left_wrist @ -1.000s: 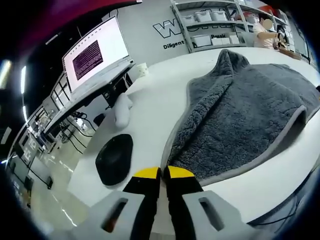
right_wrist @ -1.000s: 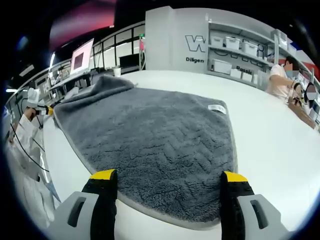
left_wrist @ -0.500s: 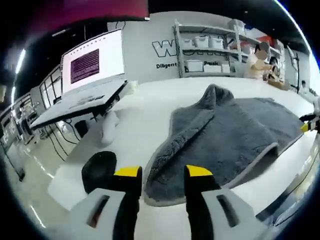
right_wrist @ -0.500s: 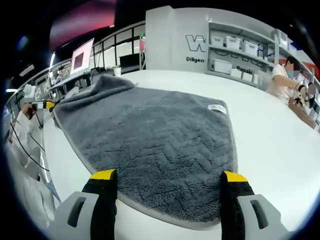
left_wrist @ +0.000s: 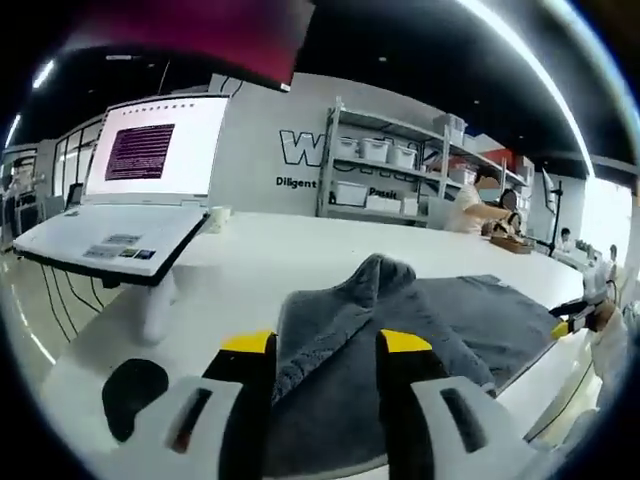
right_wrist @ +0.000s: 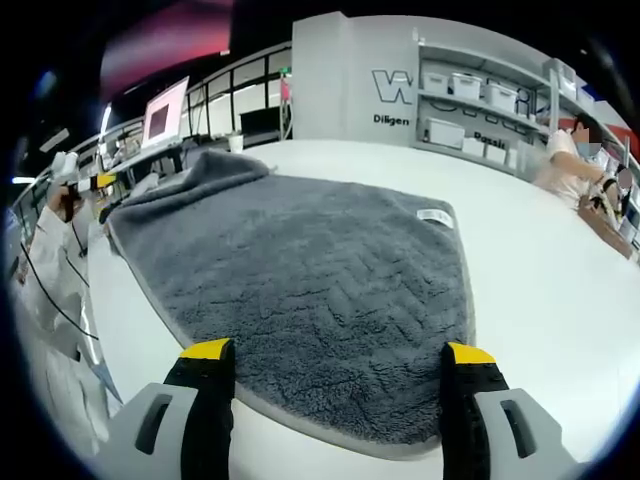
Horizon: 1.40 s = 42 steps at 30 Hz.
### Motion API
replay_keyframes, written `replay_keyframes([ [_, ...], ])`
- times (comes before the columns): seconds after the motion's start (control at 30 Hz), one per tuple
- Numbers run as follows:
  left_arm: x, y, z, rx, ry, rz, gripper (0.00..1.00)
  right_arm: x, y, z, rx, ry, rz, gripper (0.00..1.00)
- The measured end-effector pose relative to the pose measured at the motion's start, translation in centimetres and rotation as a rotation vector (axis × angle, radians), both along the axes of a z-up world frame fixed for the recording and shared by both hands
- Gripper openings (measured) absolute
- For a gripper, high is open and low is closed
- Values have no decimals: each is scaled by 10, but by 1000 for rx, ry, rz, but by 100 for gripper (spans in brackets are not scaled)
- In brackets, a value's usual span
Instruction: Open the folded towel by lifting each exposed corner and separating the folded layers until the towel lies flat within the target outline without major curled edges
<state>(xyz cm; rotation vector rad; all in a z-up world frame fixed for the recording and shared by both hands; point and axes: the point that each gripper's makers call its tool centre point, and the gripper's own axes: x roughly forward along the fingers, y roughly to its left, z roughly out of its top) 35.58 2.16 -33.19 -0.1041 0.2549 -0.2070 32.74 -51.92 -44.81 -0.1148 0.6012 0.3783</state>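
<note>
The gray towel (right_wrist: 310,290) lies spread on the white table (right_wrist: 540,250), mostly flat, with one bunched hump (left_wrist: 385,275) at its far corner. The right gripper (right_wrist: 335,370) is wide open at the towel's 6 o'clock edge. The left gripper (left_wrist: 325,345) is open too, empty, over the lumpy end. Smoothing looks like the step now. Next, I think, grab the hump and pull it flat.

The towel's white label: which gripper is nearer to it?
Right. The right gripper hangs open over the towel edge with the label just ahead. The left gripper, also open, sits at the opposite, bunched end, across the towel from it.
</note>
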Motion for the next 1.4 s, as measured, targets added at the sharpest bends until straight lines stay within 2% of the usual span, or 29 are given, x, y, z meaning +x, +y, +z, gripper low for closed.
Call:
replay_keyframes([
  [0.13,13,-10,9,-16,-19,-31,51,0,0,0,-1,2,1,83],
  [0.2,22,-14,12,5,-17,-44,55,0,0,0,-1,2,1,83],
  [0.43,49,-34,6,72,35,-89,83,1,0,0,-3,6,4,83],
  [0.63,67,-46,0,115,79,-112,93,1,0,0,-3,6,4,83],
  [0.8,82,-59,2,146,83,-148,96,1,0,0,-3,7,5,83],
  [0.87,91,-59,3,182,69,-146,95,1,0,-1,-4,7,5,83],
  [0.97,106,-52,1,200,78,-117,94,1,0,-1,-2,4,5,83],
  [1.17,131,-45,-16,223,121,-95,89,1,-1,-1,0,-1,7,83],
  [1.27,143,-41,-25,228,134,-94,82,1,-1,0,-1,1,10,83],
  [1.33,147,-34,-37,241,186,-81,78,0,-1,-1,-1,1,10,83],
  [1.4,153,-30,-43,249,194,-72,77,0,-1,0,-1,0,11,83],
])
